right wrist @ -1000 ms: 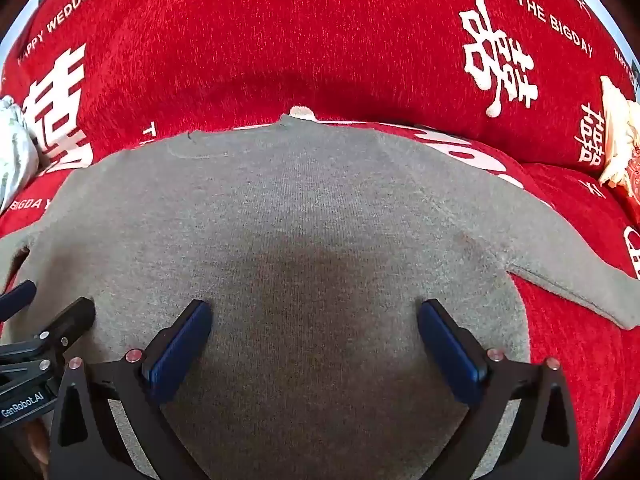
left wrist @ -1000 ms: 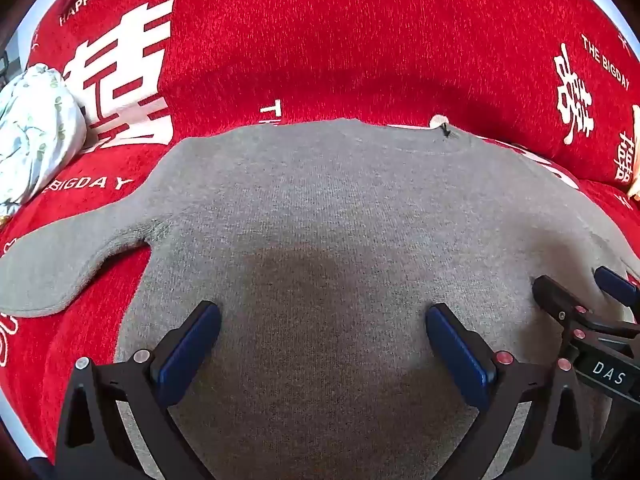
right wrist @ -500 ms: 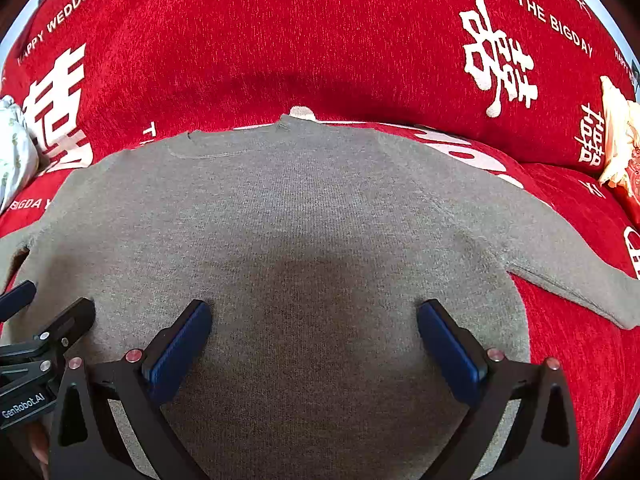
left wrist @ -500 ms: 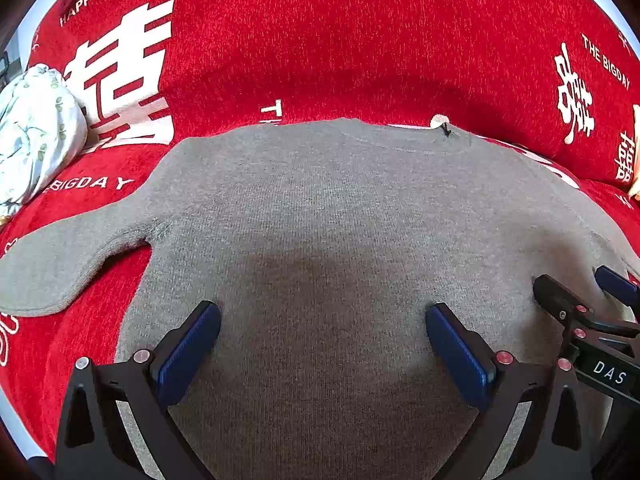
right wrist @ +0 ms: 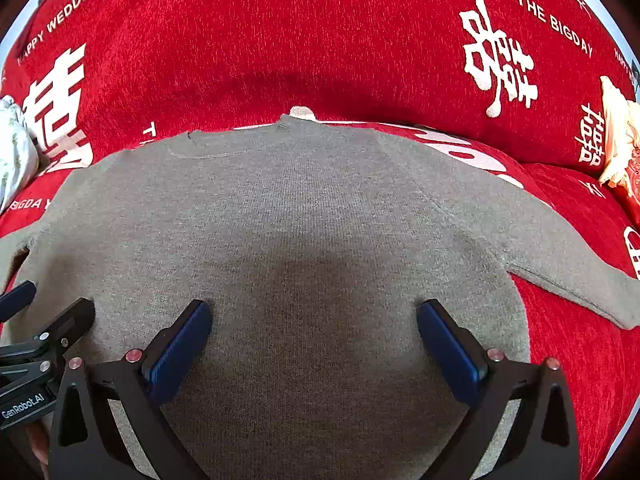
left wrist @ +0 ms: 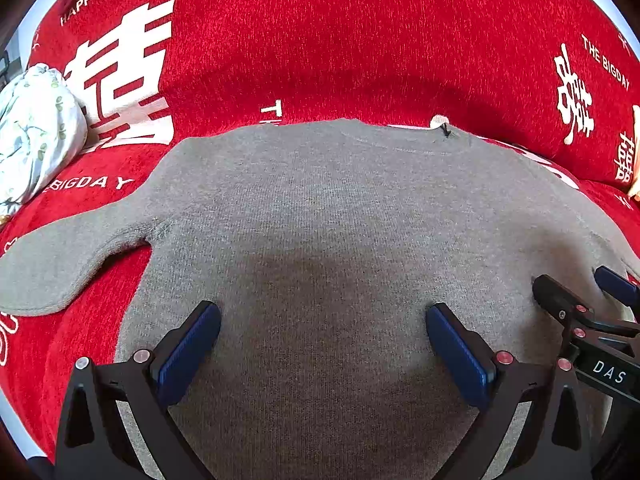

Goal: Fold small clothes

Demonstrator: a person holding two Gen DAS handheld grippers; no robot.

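- A grey sweater [left wrist: 320, 216] is lying spread flat on a red cover [left wrist: 320, 40] printed with white characters and the words "HAPPY WEDDING" and "THE BIGDAY".
- The sweater's neckline is pointing away from both cameras, toward the upright back of the red cover.
- One sleeve [left wrist: 60, 264] is stretching out to the left side and the other sleeve [right wrist: 568, 276] is stretching out to the right, both lying flat on the red cover.
- The left gripper [left wrist: 322, 320] is hovering over the lower body of the sweater with its jaws standing wide apart, gripping nothing.
- The right gripper [right wrist: 314, 316] is hovering beside it over the same lower part, its jaws likewise spread wide and gripping nothing.
- Each gripper is showing at the edge of the other's view, so the two are sitting close side by side.
- A white floral bundle of cloth [left wrist: 36, 136] is lying at the far left on the red cover, apart from the sweater.
- A cream and red object [right wrist: 620, 148] is sitting at the far right edge; what it is cannot be told.
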